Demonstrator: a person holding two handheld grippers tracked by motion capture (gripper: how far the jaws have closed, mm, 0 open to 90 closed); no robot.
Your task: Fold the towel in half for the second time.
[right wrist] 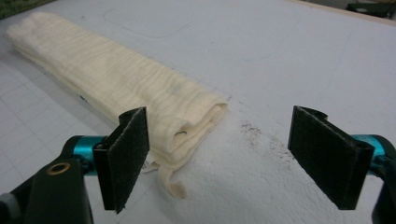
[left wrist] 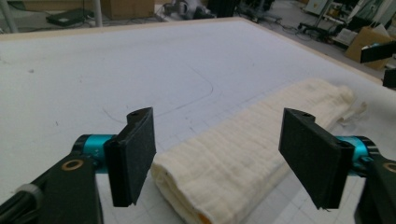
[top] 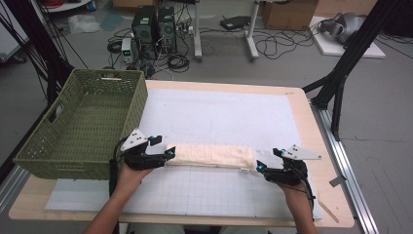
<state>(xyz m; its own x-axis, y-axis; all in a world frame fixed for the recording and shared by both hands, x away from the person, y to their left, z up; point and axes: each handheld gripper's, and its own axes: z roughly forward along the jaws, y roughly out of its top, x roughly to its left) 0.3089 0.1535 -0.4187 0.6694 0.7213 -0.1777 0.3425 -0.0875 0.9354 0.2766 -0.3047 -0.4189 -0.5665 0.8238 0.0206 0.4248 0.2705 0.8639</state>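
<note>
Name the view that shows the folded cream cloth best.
The high view: the whole folded cream cloth lies between both grippers. The left gripper view shows one end and its length; the right gripper view shows the other, layered end.

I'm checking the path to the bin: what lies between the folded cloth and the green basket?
In the high view, the left gripper sits at the end of the folded cream cloth nearest the green wicker basket, jaws open; otherwise bare white mat.

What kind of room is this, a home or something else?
Most likely a lab or workshop: computer towers and tangled cables on a bare floor, cardboard boxes, and a gridded work mat on the table.
</note>
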